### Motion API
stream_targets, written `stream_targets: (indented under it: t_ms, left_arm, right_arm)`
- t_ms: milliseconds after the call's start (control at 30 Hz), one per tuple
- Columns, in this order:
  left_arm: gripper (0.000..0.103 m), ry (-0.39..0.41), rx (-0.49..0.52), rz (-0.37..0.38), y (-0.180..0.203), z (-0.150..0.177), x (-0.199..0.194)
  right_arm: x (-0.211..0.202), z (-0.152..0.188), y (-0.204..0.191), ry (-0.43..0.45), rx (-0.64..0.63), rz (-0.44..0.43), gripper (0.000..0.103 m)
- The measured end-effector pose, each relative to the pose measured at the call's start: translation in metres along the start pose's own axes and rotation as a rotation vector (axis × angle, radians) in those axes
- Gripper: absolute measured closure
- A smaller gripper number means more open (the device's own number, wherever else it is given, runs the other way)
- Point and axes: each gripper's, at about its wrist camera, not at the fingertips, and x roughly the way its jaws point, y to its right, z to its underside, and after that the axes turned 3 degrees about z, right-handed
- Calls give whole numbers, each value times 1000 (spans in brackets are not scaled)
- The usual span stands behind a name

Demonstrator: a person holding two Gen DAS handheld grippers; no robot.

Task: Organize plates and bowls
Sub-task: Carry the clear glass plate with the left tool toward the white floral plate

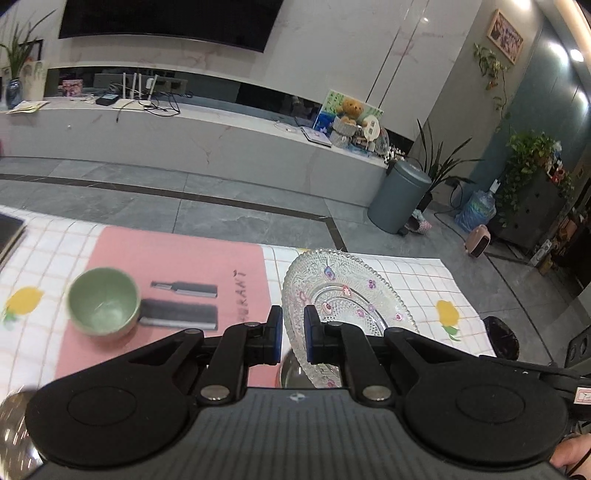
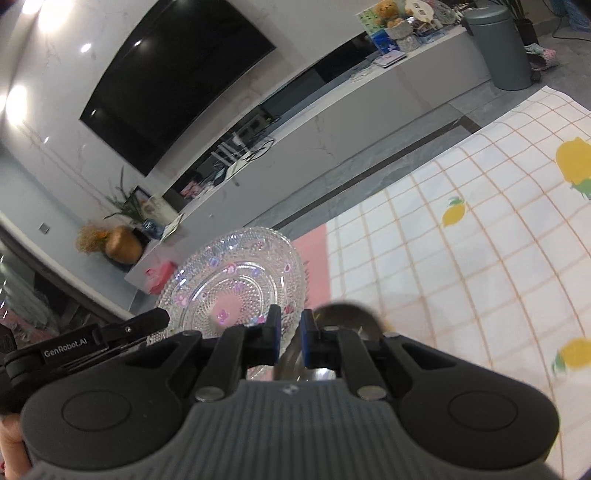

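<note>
Left wrist view: I am looking along the fingers at the task's main piece.
Glass plate [image 1: 343, 291]: it is hanging tilted above the table, its rim running down between the blue pads, clear of the cloth.
Left gripper [image 1: 292, 334]: its jaws are sitting nearly closed and pinching the plate's near rim (only a narrow gap is showing between the pads).
Right gripper [image 2: 290, 338]: in the right wrist view its jaws are likewise standing almost together, and I am reading the plate's lower right edge as passing between them; the plate is showing sharp in this camera too.
Both at once: the right wrist view is also catching the other gripper's black fingers meeting the plate's lower left rim.
Steel bowl [image 1: 291, 373]: it is sitting just under the plate, partly hidden by the fingers; it is coming through blurred in the right wrist view.
Green bowl [image 1: 105, 301]: it is standing upright and empty on the pink mat [image 1: 184, 254], well to the left of the plate.
Tablecloth [image 1: 417, 280]: white checks with yellow lemons are spreading under the mat and out to the right.
Beyond the table: a grey bin [image 1: 400, 195] is standing on the tiled floor beside a long white ledge, where a teddy bear [image 1: 351, 109] is sitting, and a dark television [image 1: 170, 18] is hanging on the wall above.
</note>
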Motion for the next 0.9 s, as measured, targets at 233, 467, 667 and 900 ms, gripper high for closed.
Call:
stream_targets:
  t_ms: [233,467,667,900]
  left_arm:
    - [91,7,-46,-18,-14,42,-63]
    - [91,-3,-105,-53,-50,83,-117]
    - [91,5,-163,-84,-80,109,-157]
    - [91,-19,-233,-116,-113,146,-180]
  right_arm:
    - [-34,48,-28,-31,-49,-35,94]
    - [-45,107,-64,-117,-119,-68,94]
    - [-41,152,-92,-204,-166,-97,94]
    - [-24,192,-115,-318,-229,-96,94]
